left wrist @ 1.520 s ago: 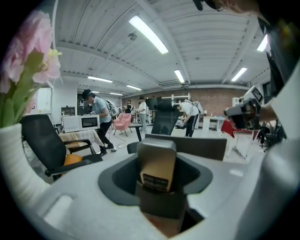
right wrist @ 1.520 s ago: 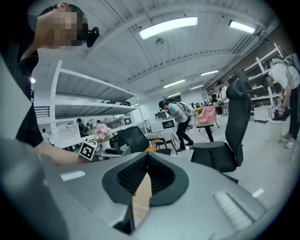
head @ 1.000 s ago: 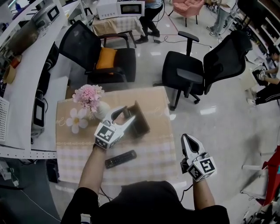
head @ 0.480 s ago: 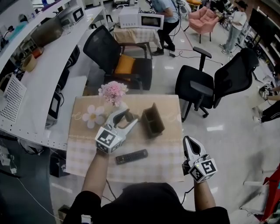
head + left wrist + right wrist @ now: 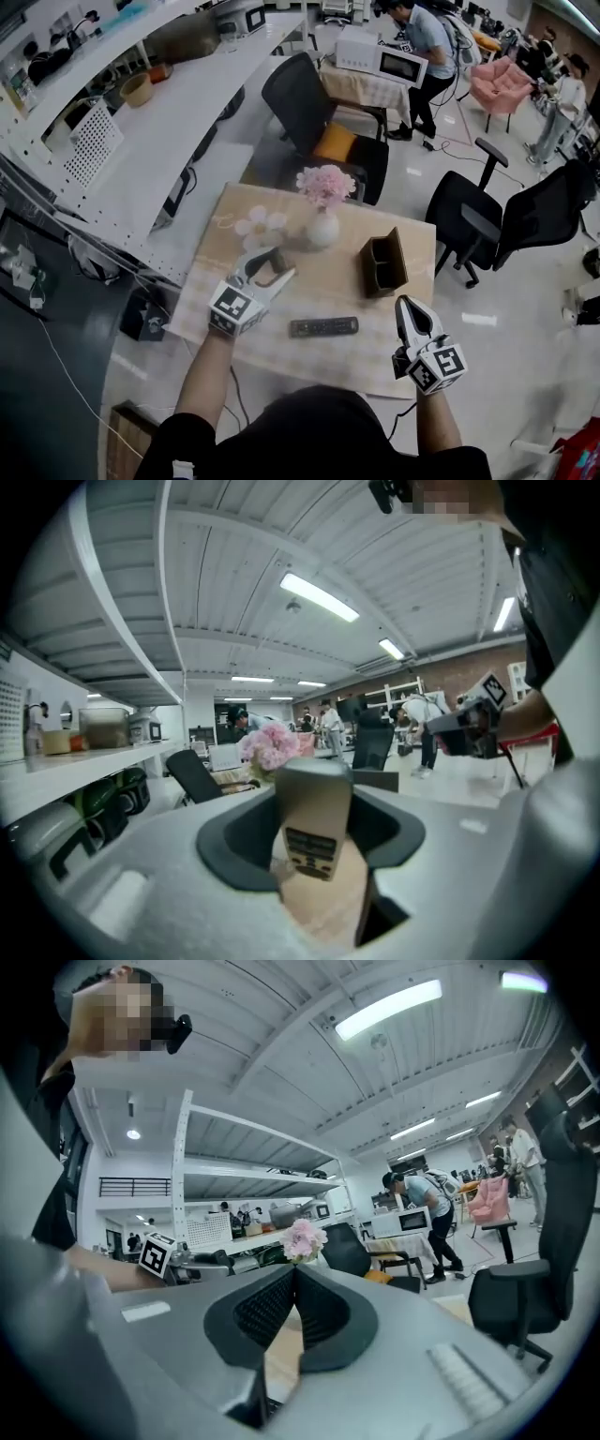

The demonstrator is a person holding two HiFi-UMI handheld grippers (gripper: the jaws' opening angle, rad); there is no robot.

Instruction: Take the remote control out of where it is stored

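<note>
Head view: left gripper [image 5: 284, 263], fingers spread on nothing, has drawn well clear of the brown holder [image 5: 382, 264]; right gripper [image 5: 405, 304] is pressed together; the remote control [image 5: 323, 326] lies flat on the tablecloth [image 5: 347, 364] between them, so removal looks complete.

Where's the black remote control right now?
The remote lies on the table in the head view, between the left gripper and right gripper, in front of the brown holder.

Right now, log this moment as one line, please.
black remote control: flat on checked tablecloth, outside brown open-top holder | left gripper: open, clear of remote | right gripper: shut, clear of remote
</note>
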